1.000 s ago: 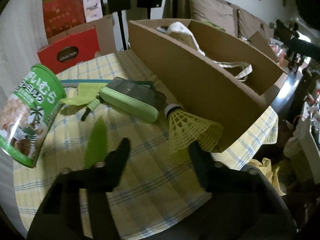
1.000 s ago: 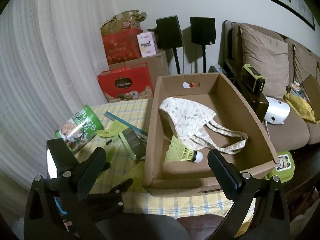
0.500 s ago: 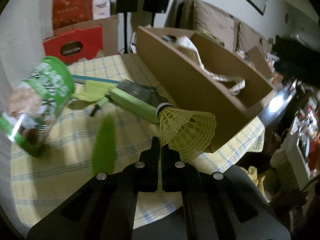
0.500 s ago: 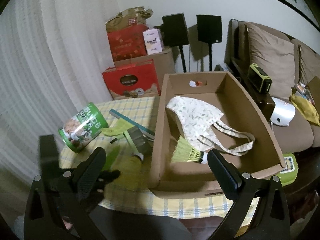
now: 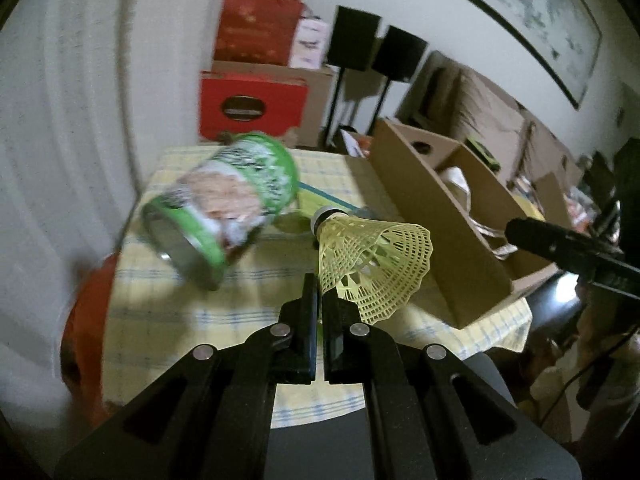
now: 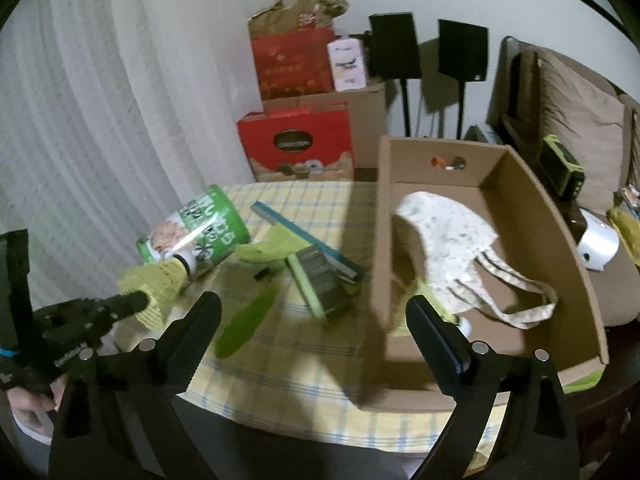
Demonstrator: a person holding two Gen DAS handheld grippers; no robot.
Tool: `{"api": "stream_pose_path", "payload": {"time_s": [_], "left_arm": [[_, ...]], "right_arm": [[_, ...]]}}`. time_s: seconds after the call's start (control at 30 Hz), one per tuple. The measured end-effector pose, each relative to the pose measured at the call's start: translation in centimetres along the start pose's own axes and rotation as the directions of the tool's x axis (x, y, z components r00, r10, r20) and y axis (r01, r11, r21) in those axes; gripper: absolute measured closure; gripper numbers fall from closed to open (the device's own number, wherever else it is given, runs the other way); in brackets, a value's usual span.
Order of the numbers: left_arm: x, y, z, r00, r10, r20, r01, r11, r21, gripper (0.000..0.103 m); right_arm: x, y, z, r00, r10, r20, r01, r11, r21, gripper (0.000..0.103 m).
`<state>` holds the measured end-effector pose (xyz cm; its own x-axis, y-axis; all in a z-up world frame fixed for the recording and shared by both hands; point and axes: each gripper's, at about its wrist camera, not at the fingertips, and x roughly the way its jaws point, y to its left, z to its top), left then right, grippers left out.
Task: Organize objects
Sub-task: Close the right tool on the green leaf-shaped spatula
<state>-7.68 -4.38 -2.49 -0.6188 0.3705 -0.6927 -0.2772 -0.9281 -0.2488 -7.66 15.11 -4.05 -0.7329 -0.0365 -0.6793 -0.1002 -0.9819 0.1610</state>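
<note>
- The left gripper (image 5: 320, 300) has its jaws pressed together on the edge of the skirt of a yellow plastic shuttlecock (image 5: 370, 258), which hangs lifted off the checked tablecloth (image 5: 208, 308), cork end pointing away.
- The right wrist view confirms it: the shuttlecock (image 6: 154, 286) sits at the tip of the left gripper (image 6: 136, 302), up beside the tipped green snack can (image 6: 192, 232).
- The right gripper (image 6: 314, 322) holds nothing; its jaws stand wide and have just been closing a little, with only the tablecloth and box corner between them.
- The cardboard box (image 6: 552, 216) stands on the right of the table and already holds a printed cloth bag (image 6: 444, 228); another shuttlecock seems to lie under the bag near the front wall, though it is blurred.
- The step in hand looks like carrying the shuttlecock over to the box.
- The grip is on thin mesh only, so it is best to move smoothly and avoid jerks that could let the skirt slip or crumple.
- Clear the near wall (image 5: 436, 216) of the box with room to spare before lowering, and pass above the green can rather than brushing it, since it lies on its side and could roll.
- Release low inside the box, on bare floor beside the bag's straps.
- The right gripper would do well to stay out of that path.
</note>
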Motion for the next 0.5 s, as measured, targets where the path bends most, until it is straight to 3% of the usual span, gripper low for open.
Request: {"api": "stream_pose_path", "payload": {"time_s": [0.5], "left_arm": [[-1.3,3.6,-2.3,0.997,0.068,0.022,-0.066,0.995,-0.079,0.101]], "right_arm": [[9.2,5.9,-1.7,0.984,0.050,-0.173,-0.051,0.999,0.000,0.029]]}}
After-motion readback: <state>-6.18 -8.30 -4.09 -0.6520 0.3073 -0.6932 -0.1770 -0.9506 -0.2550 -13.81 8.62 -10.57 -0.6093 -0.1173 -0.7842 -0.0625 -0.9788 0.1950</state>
